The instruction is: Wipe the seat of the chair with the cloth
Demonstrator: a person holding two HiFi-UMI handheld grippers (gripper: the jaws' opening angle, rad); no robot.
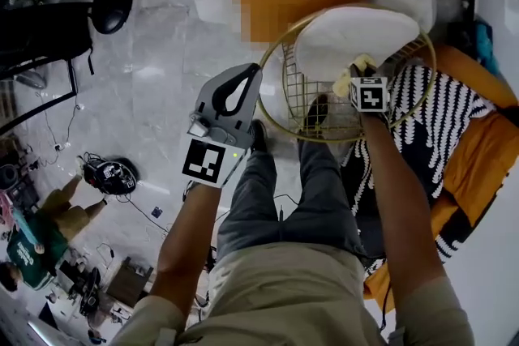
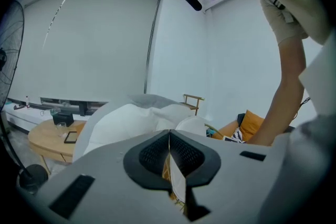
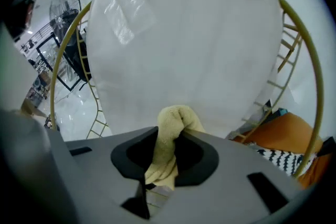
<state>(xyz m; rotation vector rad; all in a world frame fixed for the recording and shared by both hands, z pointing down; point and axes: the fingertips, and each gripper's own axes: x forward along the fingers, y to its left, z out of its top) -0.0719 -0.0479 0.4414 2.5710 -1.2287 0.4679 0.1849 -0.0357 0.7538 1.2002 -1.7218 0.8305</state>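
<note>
Cloth (image 3: 176, 123) clamped in right gripper (image 3: 167, 150) at white seat (image 3: 194, 50); left gripper (image 2: 169, 152) closed over marble floor (image 1: 154, 93).

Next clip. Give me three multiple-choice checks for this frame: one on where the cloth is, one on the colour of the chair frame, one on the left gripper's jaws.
1. Where is the cloth?
A. on the floor
B. in the jaws of the right gripper
C. on the wooden table

2. What colour is the chair frame?
A. gold
B. black
C. red

3. How do the jaws of the left gripper stand?
A. wide apart
B. shut on the cloth
C. together, holding nothing

Answers:
1 B: the pale yellow cloth bunches up between the right gripper's jaws, in front of the white seat cushion.
2 A: the thin wire hoop around the cushion shows gold.
3 C: in the left gripper view the two jaws meet with nothing between them.
</note>
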